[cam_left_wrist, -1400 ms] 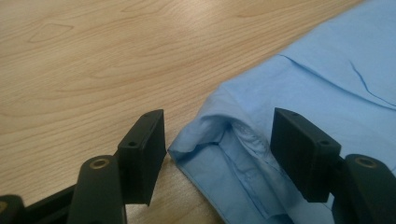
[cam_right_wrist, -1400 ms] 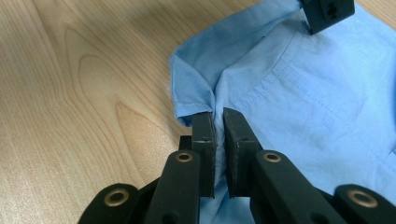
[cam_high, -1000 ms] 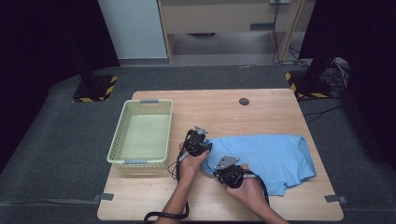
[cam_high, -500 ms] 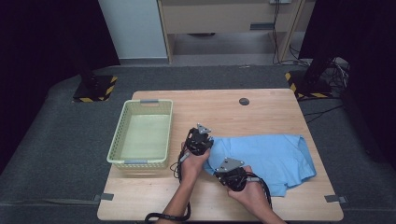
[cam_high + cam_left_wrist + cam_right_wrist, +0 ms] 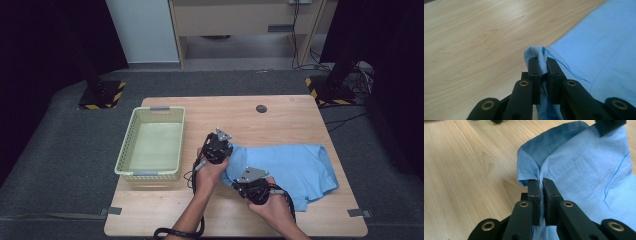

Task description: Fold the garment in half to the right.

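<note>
Shirt (image 5: 295, 167), light blue, lies spread on the table's (image 5: 280, 115) right half; left gripper (image 5: 543, 65) has its jaws pinched on the shirt's near-left edge; right gripper (image 5: 540, 187) likewise clamps a fold; green basket (image 5: 150, 145) sits well left.

Left gripper (image 5: 543, 65) clamped on raised edge of blue shirt (image 5: 599, 50); wooden table (image 5: 474, 37) beneath.

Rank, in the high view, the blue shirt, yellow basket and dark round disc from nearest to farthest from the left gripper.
From the left gripper:
1. Blue shirt, clamped in its jaws, spreading to its right.
2. Yellow basket, to its left.
3. Dark round disc, near the table's far edge.
</note>
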